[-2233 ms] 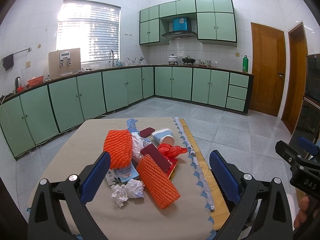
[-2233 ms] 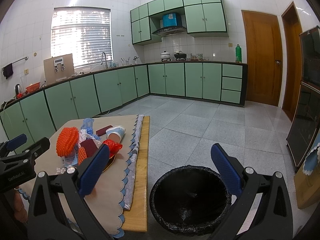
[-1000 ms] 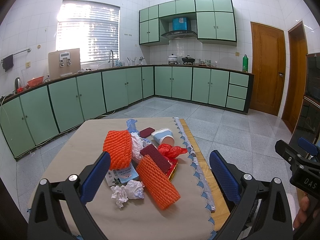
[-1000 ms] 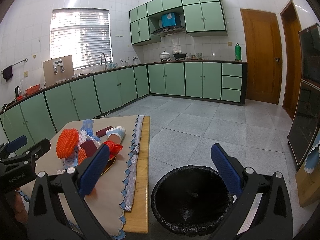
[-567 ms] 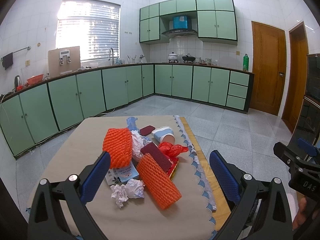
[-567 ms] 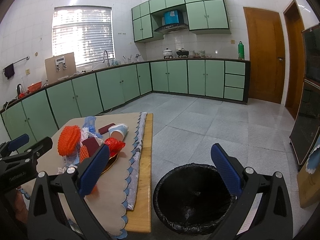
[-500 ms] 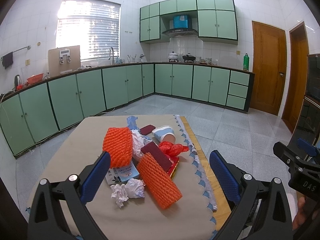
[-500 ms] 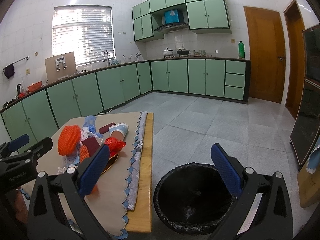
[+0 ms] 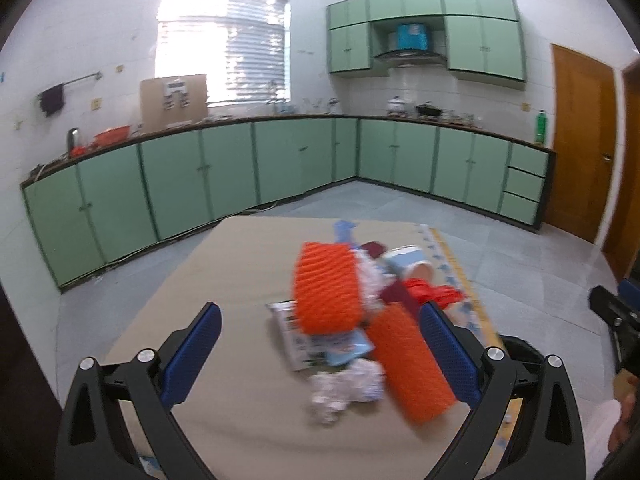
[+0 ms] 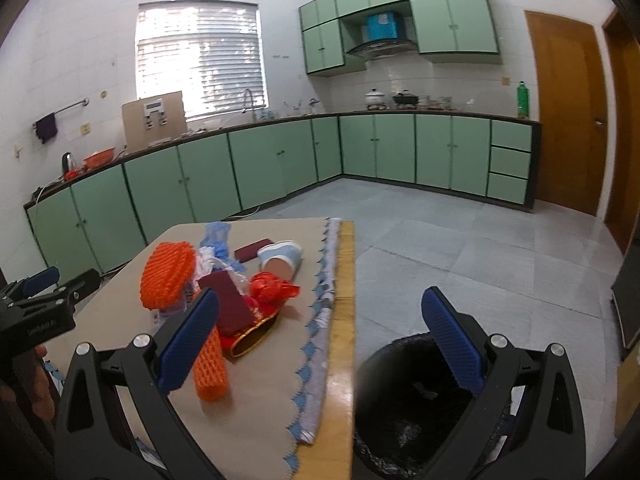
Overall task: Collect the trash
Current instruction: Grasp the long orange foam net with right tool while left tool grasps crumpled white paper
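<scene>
— Left gripper [image 9: 320, 354]?
— Spread wide, nothing held; blue pads either side of the trash pile, above a beige tablecloth [image 9: 224, 280]. View blurred

— Pile contents?
— Orange foam net sleeve [image 9: 326, 286] on top of a printed wrapper [image 9: 316, 344]; second orange net sleeve [image 9: 410, 364] lying just right of it, crumpled white tissue [image 9: 346, 386] in front. Behind: dark red packet [image 10: 228, 304], red plastic bag [image 10: 272, 286], tipped paper cup [image 10: 282, 260] with its mouth toward the camera, blue plastic scrap [image 10: 216, 236] at the far end. All bunched together, touching or overlapping

— Right gripper [image 10: 320, 344]?
— Also gaping, empty; left pad over the table's near side, right pad above the bin

— Bin?
— Black-lined trash bin [image 10: 404, 412] on the grey tiled floor, just beside the wooden table edge [image 10: 344, 340], right of the pile. Contents too dark to tell

— Anything else?
— Green cabinets [image 10: 280, 160] along the walls, wooden door [image 10: 568, 120] at right
</scene>
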Demonstrator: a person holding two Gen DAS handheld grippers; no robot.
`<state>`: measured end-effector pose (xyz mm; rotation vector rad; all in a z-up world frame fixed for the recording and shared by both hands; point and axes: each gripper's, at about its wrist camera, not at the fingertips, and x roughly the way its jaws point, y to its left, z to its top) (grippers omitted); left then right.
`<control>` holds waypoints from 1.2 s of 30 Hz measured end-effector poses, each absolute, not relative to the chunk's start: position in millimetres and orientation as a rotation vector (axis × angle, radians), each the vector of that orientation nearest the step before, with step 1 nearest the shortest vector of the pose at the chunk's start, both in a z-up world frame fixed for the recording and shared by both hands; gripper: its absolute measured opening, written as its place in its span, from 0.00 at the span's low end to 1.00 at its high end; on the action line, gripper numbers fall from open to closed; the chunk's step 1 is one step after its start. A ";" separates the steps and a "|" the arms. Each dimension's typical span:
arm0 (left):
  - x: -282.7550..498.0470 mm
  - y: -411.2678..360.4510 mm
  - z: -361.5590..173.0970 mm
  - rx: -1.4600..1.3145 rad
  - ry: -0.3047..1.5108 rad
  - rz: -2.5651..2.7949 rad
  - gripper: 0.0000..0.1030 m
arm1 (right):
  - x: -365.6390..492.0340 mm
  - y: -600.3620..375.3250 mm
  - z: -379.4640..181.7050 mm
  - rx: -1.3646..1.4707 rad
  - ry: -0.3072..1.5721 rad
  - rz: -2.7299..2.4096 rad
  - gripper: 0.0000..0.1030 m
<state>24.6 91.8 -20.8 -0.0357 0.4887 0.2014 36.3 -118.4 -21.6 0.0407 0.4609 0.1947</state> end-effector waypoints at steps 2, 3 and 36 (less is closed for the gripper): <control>27.6 106.0 -25.1 -0.042 0.498 0.235 0.94 | 44.5 -109.1 -26.0 0.034 0.470 0.212 0.95; 28.6 111.1 -26.1 -0.042 0.502 0.246 0.94 | 48.6 -104.4 -27.8 0.033 0.473 0.223 0.95; 44.5 145.8 -88.2 -0.082 0.646 0.266 0.94 | 82.2 -0.7 -130.0 -0.059 0.788 0.529 0.20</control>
